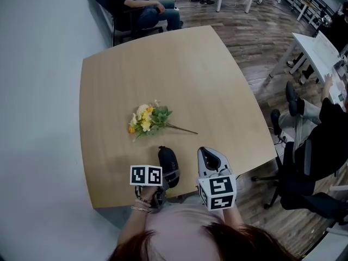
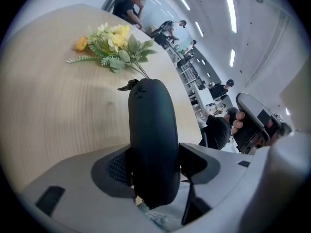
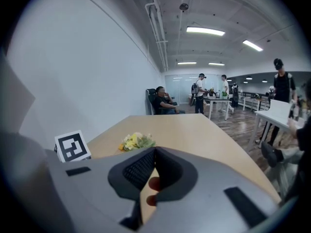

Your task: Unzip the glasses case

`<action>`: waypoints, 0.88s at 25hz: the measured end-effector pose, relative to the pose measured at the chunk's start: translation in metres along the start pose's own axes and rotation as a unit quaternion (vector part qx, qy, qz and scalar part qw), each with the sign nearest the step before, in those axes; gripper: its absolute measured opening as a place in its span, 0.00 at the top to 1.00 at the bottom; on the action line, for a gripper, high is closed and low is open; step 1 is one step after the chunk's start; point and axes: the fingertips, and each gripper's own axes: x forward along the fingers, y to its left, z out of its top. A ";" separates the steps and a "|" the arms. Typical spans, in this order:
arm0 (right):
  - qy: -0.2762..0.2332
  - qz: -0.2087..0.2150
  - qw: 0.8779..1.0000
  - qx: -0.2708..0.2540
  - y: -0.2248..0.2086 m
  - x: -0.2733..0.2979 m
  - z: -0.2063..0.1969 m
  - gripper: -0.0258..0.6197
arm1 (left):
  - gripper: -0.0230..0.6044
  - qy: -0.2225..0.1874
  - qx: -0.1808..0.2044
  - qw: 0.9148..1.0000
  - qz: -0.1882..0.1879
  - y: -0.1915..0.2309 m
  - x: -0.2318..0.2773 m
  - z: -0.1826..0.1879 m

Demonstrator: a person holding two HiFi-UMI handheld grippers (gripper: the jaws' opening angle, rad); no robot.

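1. The left gripper [image 2: 155, 164] has its jaws spread wide and clamped on the glasses case [image 2: 150, 125]. We see both pads pressing the sides of the case at its near end.
2. The case is black and rounded. It stands out from the jaws toward the far side, over the near edge of the table [image 1: 190, 69]. We cannot tell whether it touches the tabletop.
3. The zip pull [image 2: 130, 85] sits at the far end of the case, on the left side. The case reads as closed.
4. The right gripper [image 3: 154, 152] sits just right of the case, apart from it. Its jaws meet at the tips and hold nothing.
5. A bunch of artificial flowers [image 1: 148, 118], yellow and green, lies near the middle of the table, beyond both grippers.
6. A seated person [image 1: 144, 7] is beyond the far edge of the table.
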 end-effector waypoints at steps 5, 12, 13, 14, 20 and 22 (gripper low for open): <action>-0.005 0.008 1.000 -0.005 0.015 0.004 0.003 0.94 | 0.50 -0.031 0.000 0.999 -0.017 -0.003 -0.018 0.014; -0.016 0.022 1.000 0.000 0.030 0.001 0.008 0.94 | 0.51 -0.083 0.002 0.996 -0.046 -0.018 -0.047 0.037; -0.019 0.026 0.999 0.005 0.032 0.001 0.009 0.94 | 0.50 -0.092 0.002 0.994 -0.052 -0.021 -0.051 0.041; -0.021 0.029 0.999 0.009 0.033 0.001 0.010 0.94 | 0.50 -0.100 0.002 0.993 -0.058 -0.024 -0.056 0.045; -0.035 0.041 0.998 0.016 0.040 0.000 0.016 0.94 | 0.50 -0.148 0.009 0.984 -0.098 -0.049 -0.084 0.069; -0.039 0.045 0.998 0.015 0.043 0.001 0.018 0.94 | 0.50 -0.164 0.015 0.980 -0.110 -0.058 -0.094 0.077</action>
